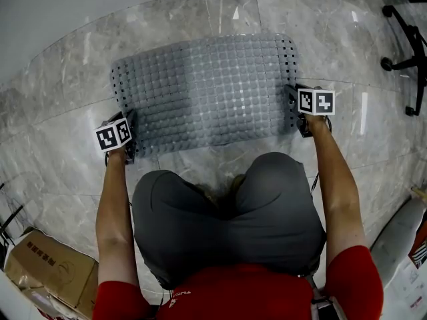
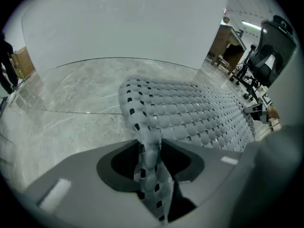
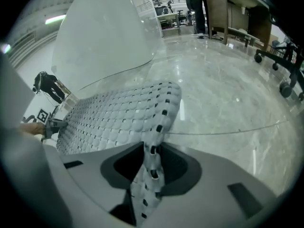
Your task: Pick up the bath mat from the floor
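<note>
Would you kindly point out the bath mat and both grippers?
bath mat [image 1: 207, 92]: head view, centre of its top.
left gripper [image 2: 148, 160]: left gripper view, between its fingertips.
right gripper [image 3: 153, 160]: right gripper view, between its fingertips.

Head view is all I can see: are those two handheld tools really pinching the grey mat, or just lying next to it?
Observer: The left gripper view shows the left gripper clamped on the bath mat, with the mat's edge squeezed into a fold between the jaws.
Operator: And the other one?
Observer: It's the same in the right gripper view: the right gripper pinches the opposite edge.
Operator: Is anyone else around?
Observer: Yes, a person's legs stand beside a wooden desk in the background.
</note>
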Demonstrator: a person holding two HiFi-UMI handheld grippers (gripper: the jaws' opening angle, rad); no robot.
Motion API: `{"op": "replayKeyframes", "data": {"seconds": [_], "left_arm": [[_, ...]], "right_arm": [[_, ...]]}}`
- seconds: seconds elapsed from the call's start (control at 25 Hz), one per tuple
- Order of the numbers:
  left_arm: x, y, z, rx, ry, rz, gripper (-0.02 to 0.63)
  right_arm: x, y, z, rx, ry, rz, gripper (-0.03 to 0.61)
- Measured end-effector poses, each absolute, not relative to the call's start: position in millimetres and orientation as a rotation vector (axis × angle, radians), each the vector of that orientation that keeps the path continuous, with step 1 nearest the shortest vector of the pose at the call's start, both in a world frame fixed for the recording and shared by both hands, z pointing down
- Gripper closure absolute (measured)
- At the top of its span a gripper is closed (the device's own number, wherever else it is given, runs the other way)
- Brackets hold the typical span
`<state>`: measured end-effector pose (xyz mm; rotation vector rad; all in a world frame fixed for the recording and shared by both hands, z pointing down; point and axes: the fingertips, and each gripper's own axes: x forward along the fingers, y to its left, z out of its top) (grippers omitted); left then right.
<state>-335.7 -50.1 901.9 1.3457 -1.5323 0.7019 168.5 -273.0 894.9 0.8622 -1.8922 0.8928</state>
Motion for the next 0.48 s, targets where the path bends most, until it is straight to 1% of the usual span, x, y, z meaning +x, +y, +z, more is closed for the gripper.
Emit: {"op": "replayKeyframes", "data": {"seconds": [0.08,0.12,0.28,0.48], "left_arm": [[-332,-53,899,1.357,-1.547,0.696,0.487],[-331,-53,897,1.364,-1.557,0.687,0.502],[-325,-56,884,1.405,-1.598,0.659,0.542],[-318,-55,860,1.464,-1.615,0.58,0.555]], "right_arm": [[162,-270,890,0.842,-1.917,0.911,0.507],[159,-268,888,0.831,-1.931,0.909,0.519],[152,-265,871,0.816,-2.009,0.909,0.531],[140,-256,837,0.813,-2.137,0.911,0.534]]}}
